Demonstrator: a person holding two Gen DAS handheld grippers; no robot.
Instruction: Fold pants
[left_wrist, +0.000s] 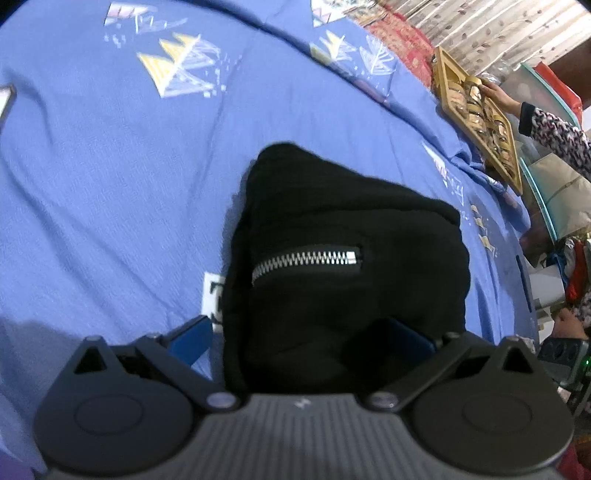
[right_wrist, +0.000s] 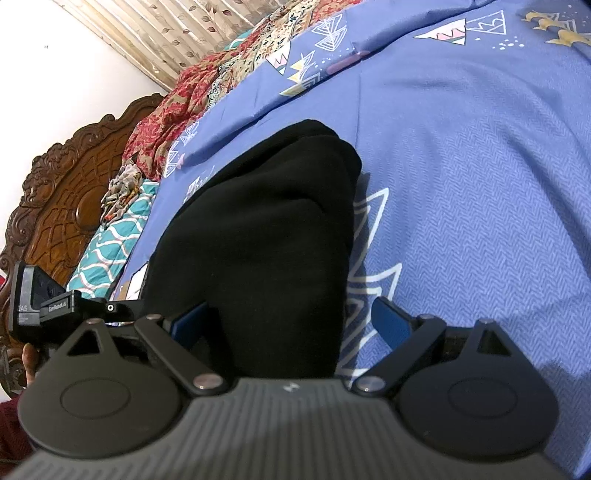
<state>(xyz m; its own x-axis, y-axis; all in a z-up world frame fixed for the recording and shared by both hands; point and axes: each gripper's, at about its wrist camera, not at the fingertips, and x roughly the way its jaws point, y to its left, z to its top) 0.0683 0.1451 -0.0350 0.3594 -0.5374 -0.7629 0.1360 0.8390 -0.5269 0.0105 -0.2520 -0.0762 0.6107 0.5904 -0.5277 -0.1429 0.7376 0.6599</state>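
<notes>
The black pants (left_wrist: 332, 236) lie in a compact folded bundle on the blue patterned bedsheet (left_wrist: 110, 192), a silver zipper (left_wrist: 306, 260) facing up. My left gripper (left_wrist: 299, 339) is open, and the bundle's near edge sits between its blue pads (left_wrist: 192, 338), wide apart. In the right wrist view the same black pants (right_wrist: 266, 240) stretch away from me. My right gripper (right_wrist: 290, 325) is open too, its blue fingers (right_wrist: 389, 323) standing either side of the near end. The left gripper's body (right_wrist: 37, 299) shows at the left edge.
A golden tray (left_wrist: 480, 122) of small items rests at the bed's right edge, with a person's hand (left_wrist: 498, 94) in a patterned sleeve on it. A carved wooden headboard (right_wrist: 66, 206), red patterned cloth (right_wrist: 166, 122) and a teal quilt (right_wrist: 110, 243) lie beyond the pants.
</notes>
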